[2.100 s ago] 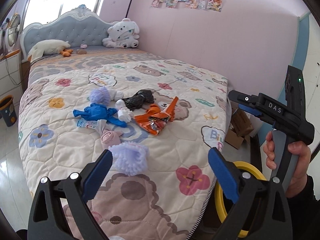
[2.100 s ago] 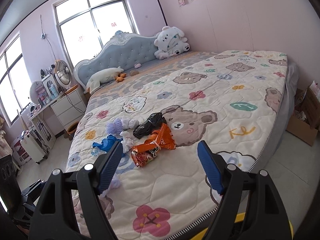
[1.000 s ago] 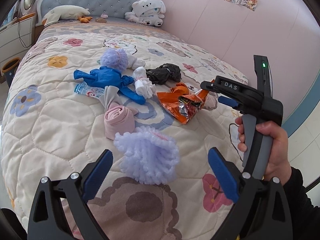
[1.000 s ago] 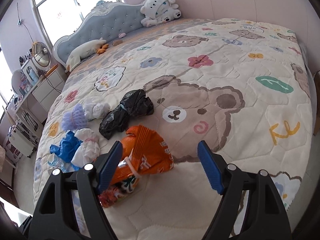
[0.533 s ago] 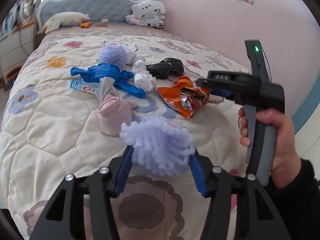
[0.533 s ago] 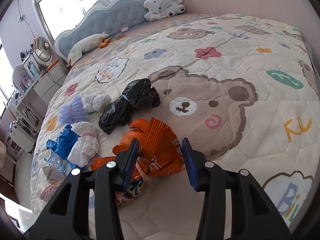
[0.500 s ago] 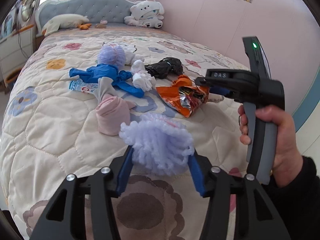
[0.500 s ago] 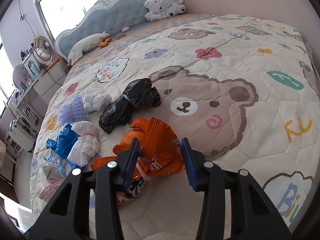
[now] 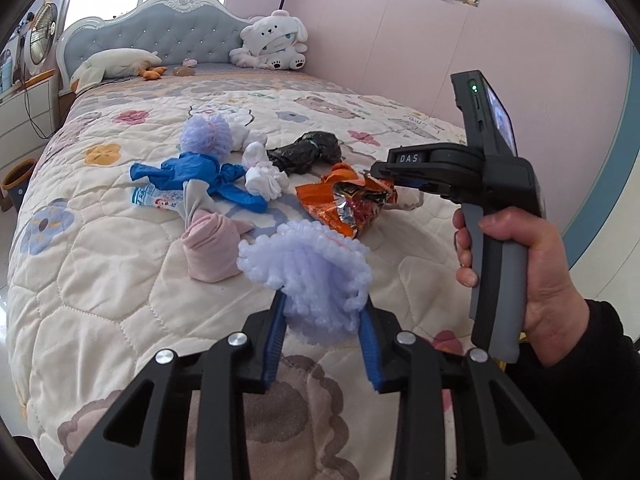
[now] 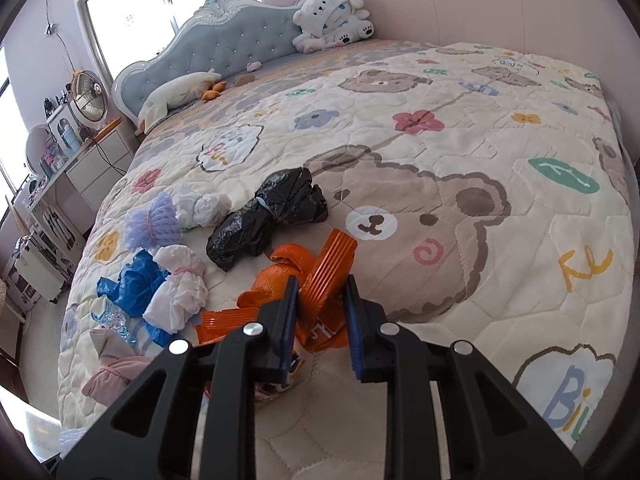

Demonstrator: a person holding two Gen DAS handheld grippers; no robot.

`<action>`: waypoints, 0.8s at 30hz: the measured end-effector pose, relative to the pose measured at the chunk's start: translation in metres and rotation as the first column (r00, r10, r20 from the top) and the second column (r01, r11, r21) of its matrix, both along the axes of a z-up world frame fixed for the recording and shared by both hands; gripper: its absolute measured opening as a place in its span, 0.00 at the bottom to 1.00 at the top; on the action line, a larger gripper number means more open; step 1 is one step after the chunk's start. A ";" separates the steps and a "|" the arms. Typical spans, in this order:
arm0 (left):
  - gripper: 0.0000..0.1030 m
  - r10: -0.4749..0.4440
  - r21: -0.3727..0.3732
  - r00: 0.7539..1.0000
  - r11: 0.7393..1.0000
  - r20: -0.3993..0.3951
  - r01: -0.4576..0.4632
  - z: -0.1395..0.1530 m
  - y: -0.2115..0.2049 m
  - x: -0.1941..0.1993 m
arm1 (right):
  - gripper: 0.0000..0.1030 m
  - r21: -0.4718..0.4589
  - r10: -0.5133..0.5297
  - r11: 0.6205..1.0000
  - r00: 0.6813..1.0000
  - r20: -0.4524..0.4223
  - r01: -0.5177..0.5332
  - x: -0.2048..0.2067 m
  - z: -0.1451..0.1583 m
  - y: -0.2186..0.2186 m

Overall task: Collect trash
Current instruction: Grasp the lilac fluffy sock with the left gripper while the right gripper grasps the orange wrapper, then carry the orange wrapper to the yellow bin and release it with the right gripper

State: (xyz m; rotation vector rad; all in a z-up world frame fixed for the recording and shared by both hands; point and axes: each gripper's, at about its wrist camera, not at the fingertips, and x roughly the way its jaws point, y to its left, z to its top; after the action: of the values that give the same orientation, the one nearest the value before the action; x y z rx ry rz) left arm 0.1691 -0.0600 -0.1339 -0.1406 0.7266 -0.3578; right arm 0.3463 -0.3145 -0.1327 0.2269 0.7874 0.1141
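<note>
Quilted bedspread [image 10: 500, 208] with bear and flower print covers the bed. Against the tufted blue headboard [image 10: 224, 36]: white plush toy [image 10: 332, 16] at its right end, white pillow [image 10: 176, 92] at its left. Beyond the pillow, a fan [image 10: 90, 96].

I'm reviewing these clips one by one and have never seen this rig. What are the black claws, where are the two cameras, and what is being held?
A person holds a two-finger gripper in each hand, each carrying a fisheye camera looking along its fingers. In the left view, the left gripper is shut on a fluffy lilac foam net. In the right view, the right gripper is shut on an orange snack wrapper. On the quilted bed lie a black bag, blue glove and white bundles.
</note>
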 end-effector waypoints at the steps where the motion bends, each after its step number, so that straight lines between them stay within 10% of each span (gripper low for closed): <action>1: 0.30 -0.005 -0.005 1.000 1.000 0.005 0.005 0.003 0.001 -0.002 | 0.20 -0.003 -0.002 1.000 1.000 0.009 0.002 -0.002 0.003 0.000; 24: 0.30 0.032 -0.057 0.993 0.998 0.116 -0.025 0.067 0.031 -0.039 | 0.20 0.000 -0.014 1.000 0.987 0.158 0.014 -0.062 0.079 -0.012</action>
State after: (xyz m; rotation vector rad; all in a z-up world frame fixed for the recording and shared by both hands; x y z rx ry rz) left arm 0.1302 -0.0287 -0.0670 -0.1809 0.5985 -0.3561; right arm 0.2845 -0.3262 -0.0533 0.2194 0.6275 0.1168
